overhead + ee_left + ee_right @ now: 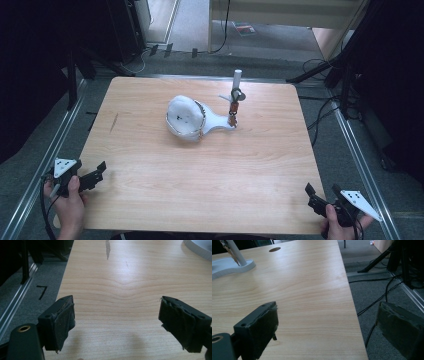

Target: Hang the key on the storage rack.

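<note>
A white stand (186,119) sits mid-table, slightly toward the back, with a rounded bowl end and a thin base running right to an upright white post (237,79). A beaded chain (233,109) hangs from the post, and more beads run along the bowl's rim. My left gripper (98,174) rests at the table's front left corner, open, nothing between its jaws (117,322). My right gripper (311,196) is at the front right corner, open and empty (327,332), one jaw over the table and the other past its right edge. The stand's base (229,265) shows far left in the right gripper view.
The wooden table (200,180) has a dark streak (114,122) at the left and a round hole (275,249) near the back. Metal rails (55,145) run along both sides. Cables (325,112) and black tripod legs (320,70) lie on the grey floor around the table.
</note>
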